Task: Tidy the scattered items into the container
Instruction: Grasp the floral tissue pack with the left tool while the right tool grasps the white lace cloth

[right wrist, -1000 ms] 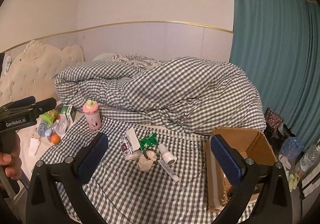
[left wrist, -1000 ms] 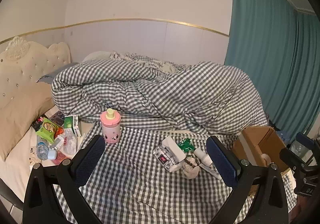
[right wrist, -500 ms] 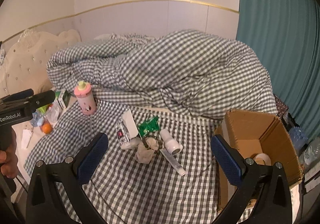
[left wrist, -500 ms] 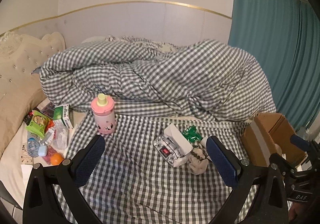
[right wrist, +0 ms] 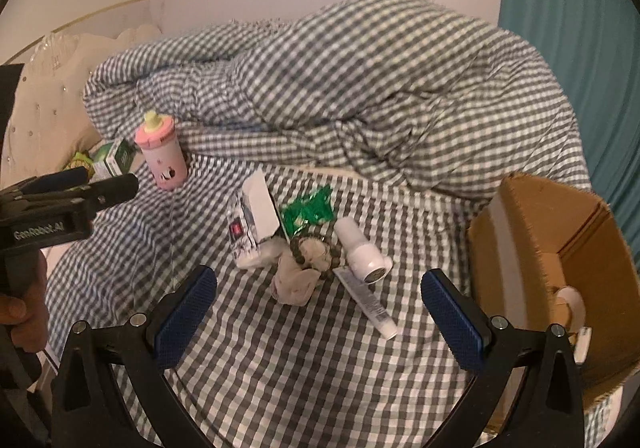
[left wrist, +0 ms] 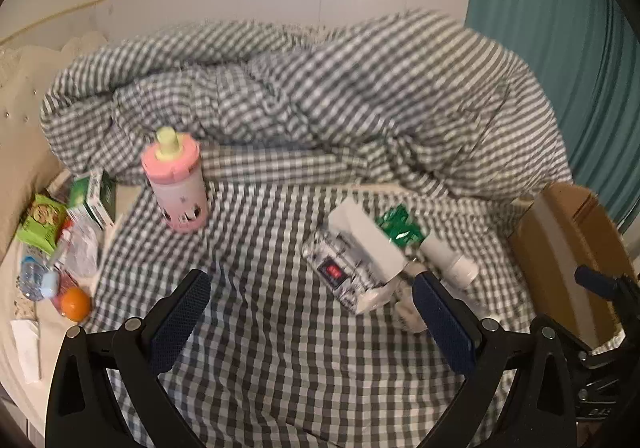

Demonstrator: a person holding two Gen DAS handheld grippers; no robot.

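Scattered items lie on the checked bedsheet: a pink bottle (left wrist: pixel 176 184) (right wrist: pixel 161 151) standing upright, a patterned white box (left wrist: pixel 352 264) (right wrist: pixel 250 224), a green wrapper (right wrist: pixel 308 210), a white bottle (right wrist: pixel 362 250), a tube (right wrist: pixel 366 302), a beige sock with a bead bracelet (right wrist: pixel 304 268). The cardboard box (right wrist: pixel 560 272) (left wrist: pixel 560 260) stands open at the right. My left gripper (left wrist: pixel 312 324) is open and empty above the sheet, in front of the patterned box. My right gripper (right wrist: pixel 320 312) is open and empty, just short of the sock.
A rumpled checked duvet (right wrist: pixel 340 88) fills the back of the bed. At the left lie a green packet (left wrist: pixel 40 222), a green carton (left wrist: pixel 94 198), a small water bottle (left wrist: pixel 34 280) and an orange (left wrist: pixel 74 302). A teal curtain (left wrist: pixel 560 28) hangs at the right.
Both grippers have moved forward and down toward the items on the sheet, which now look larger and closer. Both stay open. No item has moved.
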